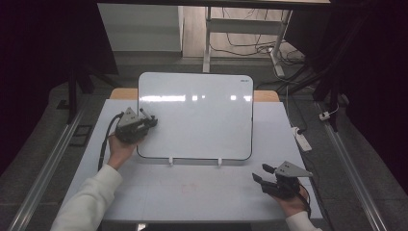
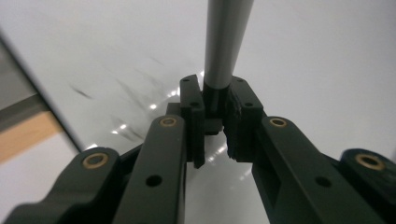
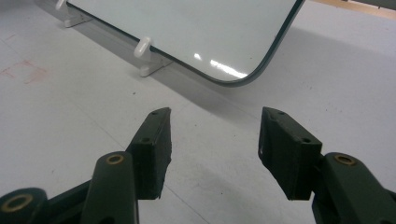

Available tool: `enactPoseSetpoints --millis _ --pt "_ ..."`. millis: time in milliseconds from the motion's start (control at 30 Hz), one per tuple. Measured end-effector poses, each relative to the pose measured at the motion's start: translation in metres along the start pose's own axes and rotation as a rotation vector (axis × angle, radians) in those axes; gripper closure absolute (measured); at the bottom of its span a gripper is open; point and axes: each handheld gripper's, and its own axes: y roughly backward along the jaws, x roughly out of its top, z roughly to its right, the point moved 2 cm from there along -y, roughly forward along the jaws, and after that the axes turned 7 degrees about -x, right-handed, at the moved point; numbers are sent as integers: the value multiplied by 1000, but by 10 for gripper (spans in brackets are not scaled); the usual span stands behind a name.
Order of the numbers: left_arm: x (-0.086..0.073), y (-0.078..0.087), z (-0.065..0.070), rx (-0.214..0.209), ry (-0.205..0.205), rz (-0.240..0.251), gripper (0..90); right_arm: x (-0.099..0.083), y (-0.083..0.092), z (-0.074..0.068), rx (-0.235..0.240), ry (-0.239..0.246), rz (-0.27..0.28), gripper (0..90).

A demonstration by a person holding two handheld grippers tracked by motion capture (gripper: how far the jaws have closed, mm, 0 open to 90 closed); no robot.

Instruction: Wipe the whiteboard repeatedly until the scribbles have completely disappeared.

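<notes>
From the high view we are looking down on a pale table point(image 1: 202, 192) with a whiteboard point(image 1: 197, 115) lying on it, its near edge sitting in two small white clips point(image 1: 171, 161). We are holding the left gripper point(image 1: 150, 118) over the board's left edge, its jaws pinching a slim marker point(image 1: 143, 112) whose end is pointing out over the white surface. Our right gripper point(image 1: 263, 174) is resting near the table's front right corner, well apart from the board, with its jaws standing spread and nothing between them. In the left gripper view we are seeing the left gripper point(image 2: 215, 112) clamping the dark end of the marker point(image 2: 226, 37), whose grey barrel is rising straight up from the pads over the glossy whiteboard point(image 2: 303, 70); a few faint dark smudges point(image 2: 126, 88) are showing on the board to the left of the jaws. In the right gripper view the right gripper point(image 3: 215, 135) is hanging over bare table point(image 3: 70, 107), its jaws spread wide and empty, with the rounded corner of the whiteboard point(image 3: 196, 28) and one white clip point(image 3: 144, 46) lying ahead of it.
</notes>
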Motion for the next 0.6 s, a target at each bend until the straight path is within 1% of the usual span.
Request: enactPoseSetpoints --millis 33,67,100,133,167,200,300,367,400,433,533,567,600 --pt "5 1 -7 15 16 9 777 0 0 0 1 1 1 441" --pt "8 1 -11 20 28 14 777 1 0 -1 1 1 1 440" --pt "9 1 -13 16 46 20 777 1 0 -1 1 3 2 440" --pt "8 0 -11 10 45 16 777 1 0 -1 2 4 1 440" --pt "6 -2 -5 -4 25 -1 777 1 0 -2 3 4 2 441" --pt "2 -4 5 -20 0 -14 777 1 0 -2 4 5 1 441" --pt "-12 -9 25 -61 -41 -36 777 0 -1 -2 6 4 -1 440" --pt "-14 -8 27 -54 -61 -40 777 0 -1 -1 6 5 0 441" --pt "-12 -8 24 -46 -54 -31 777 0 0 -2 7 4 0 441" --pt "-8 -6 19 -28 -48 -28 777 0 0 -2 6 5 1 441" --pt "4 -1 -3 29 -19 -7 777 1 0 -2 6 5 3 440" --pt "6 2 -9 34 5 -2 777 2 1 -2 6 4 4 440" --pt "5 4 -12 25 31 4 777 2 1 -2 6 5 4 440"
